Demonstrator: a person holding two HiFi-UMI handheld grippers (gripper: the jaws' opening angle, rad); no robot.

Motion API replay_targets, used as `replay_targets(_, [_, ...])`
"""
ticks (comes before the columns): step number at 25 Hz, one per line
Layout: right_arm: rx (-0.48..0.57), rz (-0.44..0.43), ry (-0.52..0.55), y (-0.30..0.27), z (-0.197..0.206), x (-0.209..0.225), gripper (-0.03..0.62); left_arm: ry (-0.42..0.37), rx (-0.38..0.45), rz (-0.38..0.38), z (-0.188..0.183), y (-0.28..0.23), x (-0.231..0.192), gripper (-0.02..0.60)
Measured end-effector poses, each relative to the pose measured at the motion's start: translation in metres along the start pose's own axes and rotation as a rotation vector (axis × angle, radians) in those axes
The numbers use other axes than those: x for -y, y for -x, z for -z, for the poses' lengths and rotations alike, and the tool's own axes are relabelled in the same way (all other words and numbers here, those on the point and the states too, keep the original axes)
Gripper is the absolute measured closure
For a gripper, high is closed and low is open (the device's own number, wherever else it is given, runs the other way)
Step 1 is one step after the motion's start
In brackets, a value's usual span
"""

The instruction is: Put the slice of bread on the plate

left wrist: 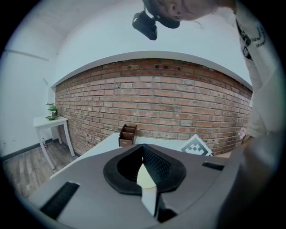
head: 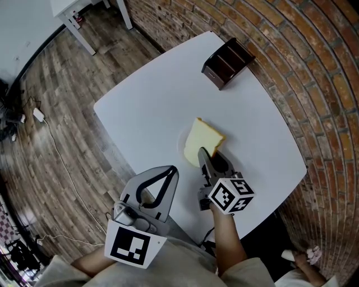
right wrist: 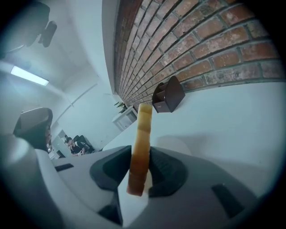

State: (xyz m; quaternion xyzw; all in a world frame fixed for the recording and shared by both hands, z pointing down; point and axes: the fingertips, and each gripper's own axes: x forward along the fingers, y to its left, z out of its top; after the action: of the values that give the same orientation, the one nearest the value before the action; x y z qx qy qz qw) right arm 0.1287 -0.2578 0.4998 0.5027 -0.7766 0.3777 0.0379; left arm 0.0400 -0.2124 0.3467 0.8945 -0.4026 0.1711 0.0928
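A slice of bread (head: 203, 143) with a brown crust hangs over the white plate (head: 183, 147) in the middle of the white table (head: 146, 106). My right gripper (head: 205, 155) is shut on the slice's near edge. In the right gripper view the slice of bread (right wrist: 142, 129) stands edge-on between the pads of the right gripper (right wrist: 136, 154), with the plate (right wrist: 175, 145) just beyond. My left gripper (head: 171, 170) hovers at the table's near edge, left of the plate, shut with nothing in it; in its own view the left gripper (left wrist: 143, 150) has both jaws meeting at the tips.
A dark brown wooden holder (head: 227, 61) stands at the table's far side by the brick wall (head: 314, 84). A small white side table (head: 84, 17) and loose cables (head: 39, 115) are on the wooden floor to the left.
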Motion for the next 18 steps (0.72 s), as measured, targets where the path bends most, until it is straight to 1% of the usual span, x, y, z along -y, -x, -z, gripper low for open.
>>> replay_targets(4, [-0.005,0.028,0.043,-0.001,-0.001,0.005,0.477,0.002,0.0,-0.001,0.001,0.001,0.0,0.572])
replay_targets(9, [-0.017,0.079,0.125,-0.002,-0.001,0.013,0.459,0.011,-0.002,0.0,0.002,-0.001,0.001,0.572])
replay_targets(13, [-0.02,0.113,0.163,-0.001,0.0,0.014,0.442,0.02,0.002,0.001,0.002,0.002,0.001,0.572])
replay_targets(14, [-0.025,0.125,0.175,-0.001,0.001,0.015,0.423,0.019,0.003,0.001,0.002,0.003,0.001,0.572])
replay_targets(16, [-0.045,0.139,0.192,-0.001,0.004,0.018,0.36,0.017,0.003,0.002,0.002,0.004,0.001,0.572])
replay_targets(18, [-0.059,0.148,0.196,-0.002,0.008,0.021,0.359,0.016,0.003,0.002,0.003,0.005,0.001,0.571])
